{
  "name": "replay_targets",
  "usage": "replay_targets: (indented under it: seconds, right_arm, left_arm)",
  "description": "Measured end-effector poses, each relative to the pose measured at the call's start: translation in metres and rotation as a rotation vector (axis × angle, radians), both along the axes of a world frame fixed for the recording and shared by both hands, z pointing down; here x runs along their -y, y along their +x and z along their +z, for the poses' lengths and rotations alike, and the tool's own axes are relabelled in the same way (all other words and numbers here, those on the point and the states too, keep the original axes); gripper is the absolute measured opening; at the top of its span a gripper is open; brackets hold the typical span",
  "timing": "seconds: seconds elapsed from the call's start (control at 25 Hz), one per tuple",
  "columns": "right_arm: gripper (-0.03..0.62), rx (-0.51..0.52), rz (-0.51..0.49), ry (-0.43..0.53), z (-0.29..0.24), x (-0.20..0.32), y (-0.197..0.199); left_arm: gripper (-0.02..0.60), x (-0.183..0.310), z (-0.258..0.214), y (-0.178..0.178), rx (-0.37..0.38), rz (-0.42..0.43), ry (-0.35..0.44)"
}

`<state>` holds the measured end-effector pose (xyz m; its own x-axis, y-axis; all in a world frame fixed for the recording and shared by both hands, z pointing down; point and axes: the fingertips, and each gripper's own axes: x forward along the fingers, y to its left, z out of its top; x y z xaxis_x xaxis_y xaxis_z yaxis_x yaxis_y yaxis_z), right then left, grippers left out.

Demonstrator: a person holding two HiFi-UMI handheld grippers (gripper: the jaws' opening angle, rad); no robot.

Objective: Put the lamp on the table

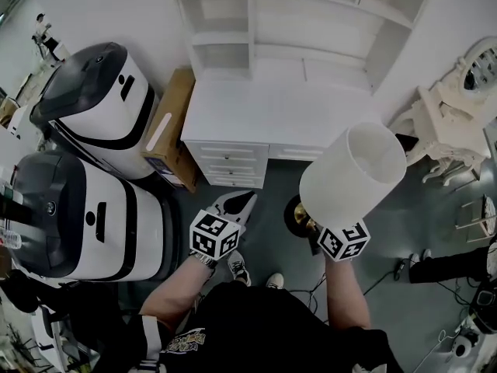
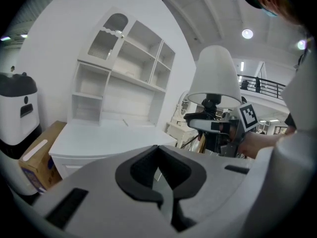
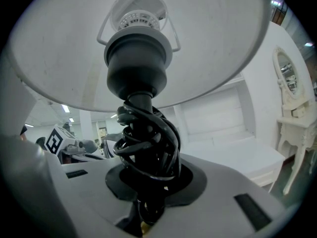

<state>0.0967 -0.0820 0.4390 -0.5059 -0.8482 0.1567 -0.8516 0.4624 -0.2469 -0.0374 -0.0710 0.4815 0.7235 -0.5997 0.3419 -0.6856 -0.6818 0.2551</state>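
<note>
Coiled cord (image 3: 148,143) hides the lamp (image 3: 138,58) stem at the right gripper (image 3: 148,192); from the head view, the shade (image 1: 353,169) covers its jaws.

White lamp (image 1: 353,173), black cord (image 3: 148,148), white table (image 1: 264,115).

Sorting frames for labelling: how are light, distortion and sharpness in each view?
Head view: even light, wide-angle bend in the desk edges, lamp shade bright. Left gripper view: dark round border, glare from a ceiling light. Right gripper view: cord dark against the pale shade, corners dark.
</note>
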Motion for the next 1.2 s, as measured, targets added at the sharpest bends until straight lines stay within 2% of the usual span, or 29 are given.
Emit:
replay_targets:
  seconds: [0.36,0.64,0.96,1.2]
  right_arm:
    - [0.089,-0.007,0.049,0.008,-0.003,0.036,-0.031]
    - [0.089,-0.003,0.079,0.009,-0.002,0.05,-0.047]
    - [0.089,0.003,0.07,0.016,-0.002,0.067,-0.057]
    - [0.089,0.004,0.041,0.006,0.003,0.088,-0.047]
  left_arm:
    - [0.006,0.042,-0.003,-0.029,-0.01,0.052,0.007]
    - [0.006,0.056,-0.005,-0.043,-0.011,0.09,0.022]
    - [0.006,0.071,-0.007,-0.053,-0.011,0.077,0.032]
    - [0.008,0.088,-0.005,-0.046,-0.01,0.039,0.03]
